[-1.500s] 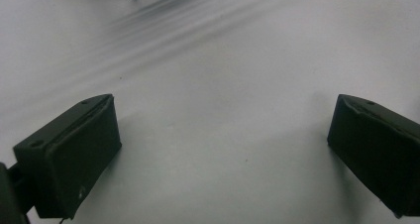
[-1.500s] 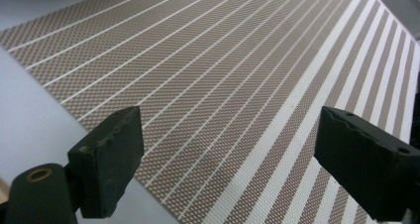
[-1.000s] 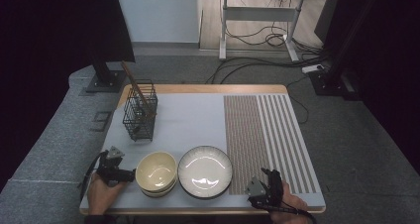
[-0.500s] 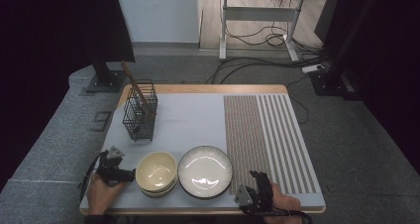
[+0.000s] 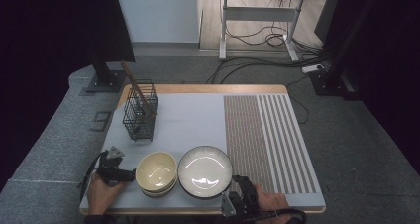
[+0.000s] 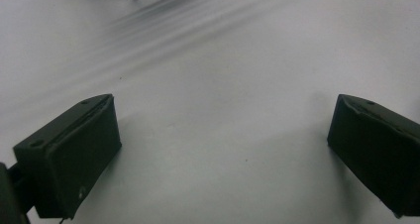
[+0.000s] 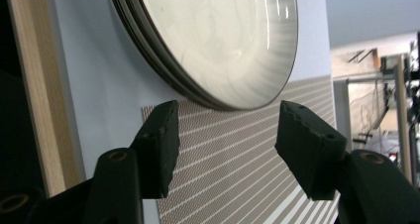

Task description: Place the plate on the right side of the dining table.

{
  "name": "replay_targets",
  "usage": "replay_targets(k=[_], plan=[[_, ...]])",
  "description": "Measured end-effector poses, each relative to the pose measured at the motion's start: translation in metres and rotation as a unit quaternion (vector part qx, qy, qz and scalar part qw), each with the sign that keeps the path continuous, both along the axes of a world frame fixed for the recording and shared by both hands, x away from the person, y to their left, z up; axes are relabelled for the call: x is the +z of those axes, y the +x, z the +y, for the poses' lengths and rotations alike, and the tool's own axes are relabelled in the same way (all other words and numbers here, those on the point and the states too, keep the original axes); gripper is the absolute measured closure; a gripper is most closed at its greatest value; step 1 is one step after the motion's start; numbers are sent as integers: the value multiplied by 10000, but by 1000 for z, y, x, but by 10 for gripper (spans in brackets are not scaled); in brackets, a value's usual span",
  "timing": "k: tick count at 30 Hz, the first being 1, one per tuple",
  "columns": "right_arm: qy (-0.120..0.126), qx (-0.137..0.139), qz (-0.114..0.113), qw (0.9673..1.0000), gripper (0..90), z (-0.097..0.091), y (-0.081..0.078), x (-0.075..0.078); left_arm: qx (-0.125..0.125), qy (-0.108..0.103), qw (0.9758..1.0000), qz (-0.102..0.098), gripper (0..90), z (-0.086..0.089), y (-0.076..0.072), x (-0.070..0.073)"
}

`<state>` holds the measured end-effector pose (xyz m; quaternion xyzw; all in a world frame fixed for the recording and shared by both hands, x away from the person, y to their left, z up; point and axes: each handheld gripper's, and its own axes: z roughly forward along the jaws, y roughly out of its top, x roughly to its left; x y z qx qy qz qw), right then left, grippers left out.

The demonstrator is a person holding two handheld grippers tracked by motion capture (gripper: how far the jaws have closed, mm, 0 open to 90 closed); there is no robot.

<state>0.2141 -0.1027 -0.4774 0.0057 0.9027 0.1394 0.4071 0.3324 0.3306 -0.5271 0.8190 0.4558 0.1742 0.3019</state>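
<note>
Right claw (image 7: 225, 149) sits just short of plate stack (image 7: 218, 40) rim.

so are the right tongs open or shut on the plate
Open. In the right gripper view the right tongs have just been closing, yet both pads stand short of the glossy white dark-rimmed plate, gripping nothing.

Black blocky gripper (image 7: 225, 144) jaws, trailing black cables
</note>
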Motion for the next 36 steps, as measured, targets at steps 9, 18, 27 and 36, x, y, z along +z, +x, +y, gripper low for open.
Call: replay_targets(k=[9, 18, 27, 36], plan=[[-109, 493, 89, 9987, 533, 14, -6, 2, 3, 2, 10000, -4, 0, 0, 0, 0], [-190, 786, 408, 9959, 632, 31, -5, 0, 1, -2, 10000, -2, 0, 0, 0, 0], [-367, 856, 439, 9947, 695, 37, -6, -2, 1, -2, 10000, -1, 0, 0, 0, 0], [-726, 1030, 251, 9917, 754, 48, -13, -4, -1, -2, 10000, 1, 0, 0, 0, 0]])
